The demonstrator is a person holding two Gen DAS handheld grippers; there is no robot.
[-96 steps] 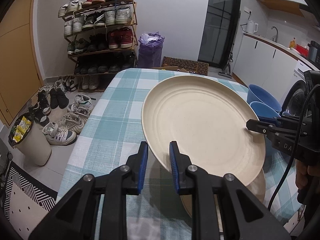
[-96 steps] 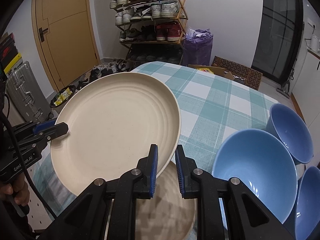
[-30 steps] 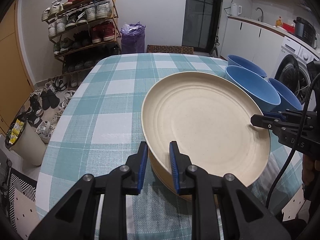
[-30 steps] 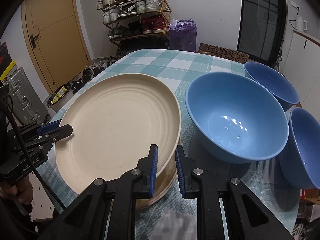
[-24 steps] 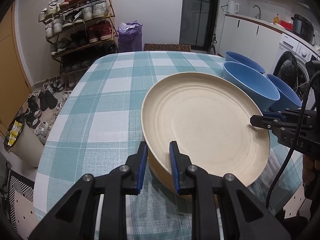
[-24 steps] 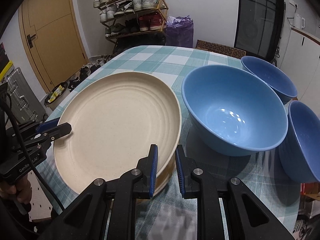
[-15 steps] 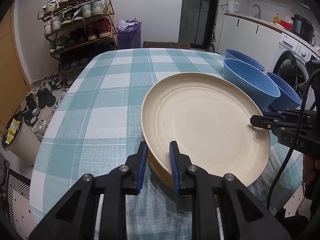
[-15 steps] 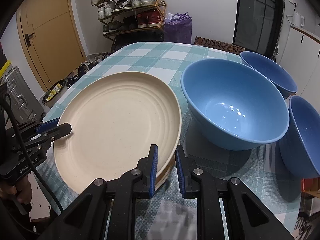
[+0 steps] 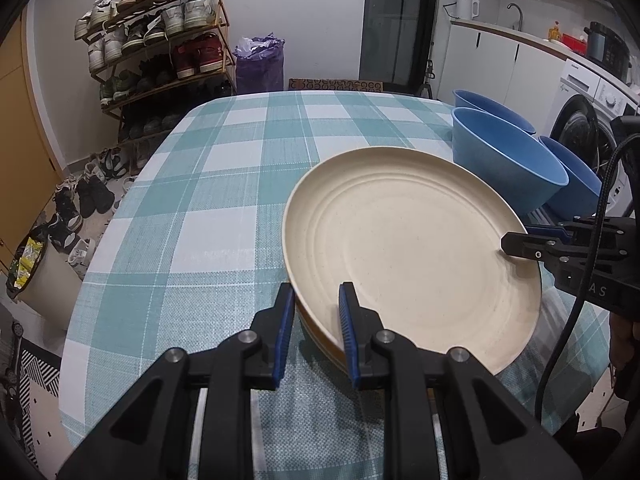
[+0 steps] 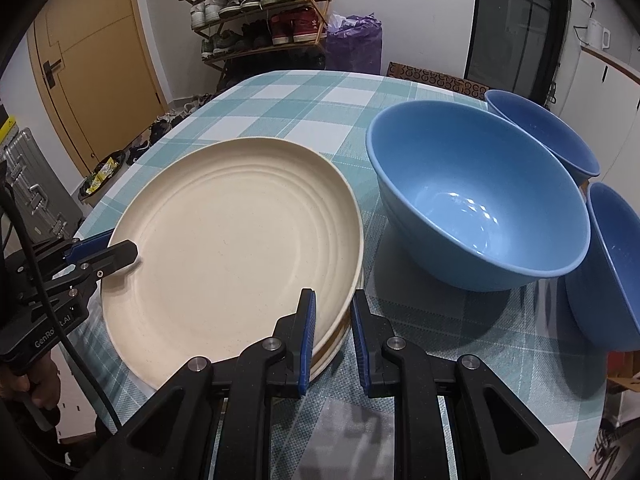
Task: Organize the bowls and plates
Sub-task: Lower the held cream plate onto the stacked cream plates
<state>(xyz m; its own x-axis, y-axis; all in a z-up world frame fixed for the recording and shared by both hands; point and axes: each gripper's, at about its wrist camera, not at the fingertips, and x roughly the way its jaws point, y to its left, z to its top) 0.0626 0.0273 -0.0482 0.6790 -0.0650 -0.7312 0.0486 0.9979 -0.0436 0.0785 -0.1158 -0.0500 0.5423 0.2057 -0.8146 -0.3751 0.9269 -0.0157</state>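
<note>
A cream ribbed plate [image 9: 412,248] [image 10: 236,240] lies on top of other cream plates on the checked tablecloth. My left gripper [image 9: 314,320] is shut on the cream plate's near-left rim; it shows at the left of the right wrist view [image 10: 108,254]. My right gripper [image 10: 332,320] is shut on the opposite rim; it shows at the right of the left wrist view [image 9: 520,240]. Three blue bowls stand right of the plates: a large one [image 10: 476,196] [image 9: 504,160], one behind [image 10: 548,132] and one at the right edge [image 10: 612,264].
The teal checked tablecloth [image 9: 224,184] covers the table. A shoe rack [image 9: 160,52] and a purple bag [image 9: 258,62] stand beyond the far edge. A washing machine [image 9: 592,120] and white cabinets are at the right. A silver suitcase [image 10: 32,184] stands left.
The held plate has come down from a tilted position in the air onto the stack of plates. Both grippers moved down with it and keep their grip on its rim.
</note>
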